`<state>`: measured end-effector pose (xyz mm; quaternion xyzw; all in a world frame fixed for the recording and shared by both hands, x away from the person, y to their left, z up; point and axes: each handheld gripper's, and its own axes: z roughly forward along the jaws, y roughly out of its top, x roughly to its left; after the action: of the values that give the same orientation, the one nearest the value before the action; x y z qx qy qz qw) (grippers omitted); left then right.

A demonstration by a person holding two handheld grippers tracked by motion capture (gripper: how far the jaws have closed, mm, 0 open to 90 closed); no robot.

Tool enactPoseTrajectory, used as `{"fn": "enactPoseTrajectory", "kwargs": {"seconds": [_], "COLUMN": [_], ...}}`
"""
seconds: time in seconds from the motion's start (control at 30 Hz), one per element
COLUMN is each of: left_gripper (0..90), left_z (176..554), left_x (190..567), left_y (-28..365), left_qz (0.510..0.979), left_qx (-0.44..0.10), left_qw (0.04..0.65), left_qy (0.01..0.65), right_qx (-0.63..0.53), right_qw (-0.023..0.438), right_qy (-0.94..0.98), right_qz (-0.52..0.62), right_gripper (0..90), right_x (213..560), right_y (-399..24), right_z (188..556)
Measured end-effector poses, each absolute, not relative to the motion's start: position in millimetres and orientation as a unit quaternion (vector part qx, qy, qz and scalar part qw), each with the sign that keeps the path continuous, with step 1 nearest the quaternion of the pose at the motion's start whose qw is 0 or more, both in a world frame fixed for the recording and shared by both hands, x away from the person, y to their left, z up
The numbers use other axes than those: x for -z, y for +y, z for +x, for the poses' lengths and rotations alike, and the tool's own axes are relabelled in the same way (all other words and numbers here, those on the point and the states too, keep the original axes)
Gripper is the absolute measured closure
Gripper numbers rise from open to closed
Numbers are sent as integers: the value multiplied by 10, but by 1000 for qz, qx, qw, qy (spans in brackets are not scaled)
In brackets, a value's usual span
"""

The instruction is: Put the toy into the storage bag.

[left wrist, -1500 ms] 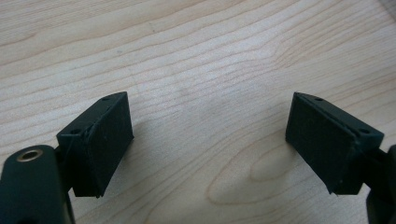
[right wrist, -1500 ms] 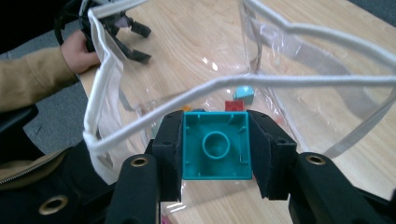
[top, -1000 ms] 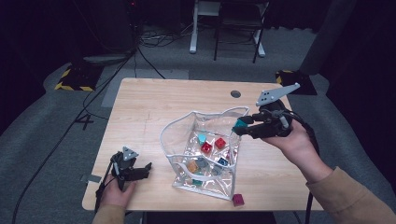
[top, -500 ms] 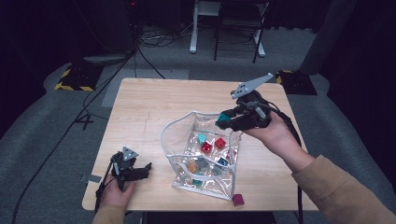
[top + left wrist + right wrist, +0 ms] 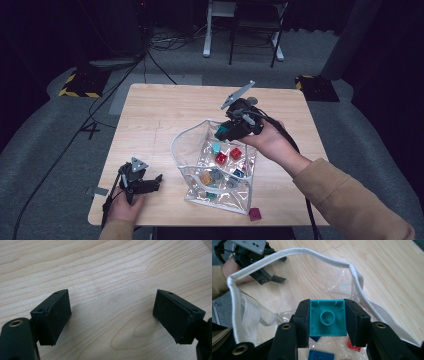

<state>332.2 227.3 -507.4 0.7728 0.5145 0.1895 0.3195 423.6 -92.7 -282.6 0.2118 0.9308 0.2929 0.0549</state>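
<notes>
hidden: blue brick (image 5: 321,355) cut by bottom edge | red brick (image 5: 352,345) behind claw

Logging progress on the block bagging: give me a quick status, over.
Right hand-held gripper shut on teal block, over the clear bag mouth. Left hand-held gripper open, empty, on table. Nothing blocking the opening.

no readable text, labels, brands or numbers on any surface, only yellow-black hazard striping (image 5: 75,85) on the floor

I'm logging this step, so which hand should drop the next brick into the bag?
Right. The right tool already grips the teal brick over the clear bag; the left tool rests open beside it.
</notes>
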Motion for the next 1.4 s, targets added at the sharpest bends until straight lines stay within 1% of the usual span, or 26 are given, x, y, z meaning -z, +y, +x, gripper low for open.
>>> {"fn": "enactPoseTrajectory", "kwargs": {"seconds": [0.4, 1.2, 1.23, 1.27, 1.3, 1.33, 1.4], "left_gripper": [152, 152, 152, 152, 152, 152, 152], "left_z": [3322, 3322, 3322, 3322, 3322, 3322, 3322], "left_x": [5074, 5074, 5074, 5074, 5074, 5074, 5074], "left_y": [2273, 2272, 2273, 2273, 2272, 2273, 2273], "left_qz": [773, 773, 773, 773, 773, 773, 773], "left_qx": [-189, -189, -189, -190, -190, -189, -189], "left_qw": [320, 320, 319, 320, 320, 320, 319], "left_qy": [514, 515, 514, 514, 515, 515, 514], "right_qx": [-238, -150, -150, -151, -158, -168, -180], "right_qw": [41, 21, 20, 20, 22, 28, 30], "right_qy": [948, 969, 970, 970, 968, 966, 963], "right_qz": [208, 193, 191, 191, 194, 193, 197], "right_gripper": [586, 583, 579, 557, 506, 483, 486], "right_x": [3119, 3438, 3448, 3453, 3450, 3445, 3418], "right_y": [-749, -629, -629, -631, -641, -656, -692], "right_z": [4298, 4253, 4251, 4248, 4247, 4249, 4252]}}
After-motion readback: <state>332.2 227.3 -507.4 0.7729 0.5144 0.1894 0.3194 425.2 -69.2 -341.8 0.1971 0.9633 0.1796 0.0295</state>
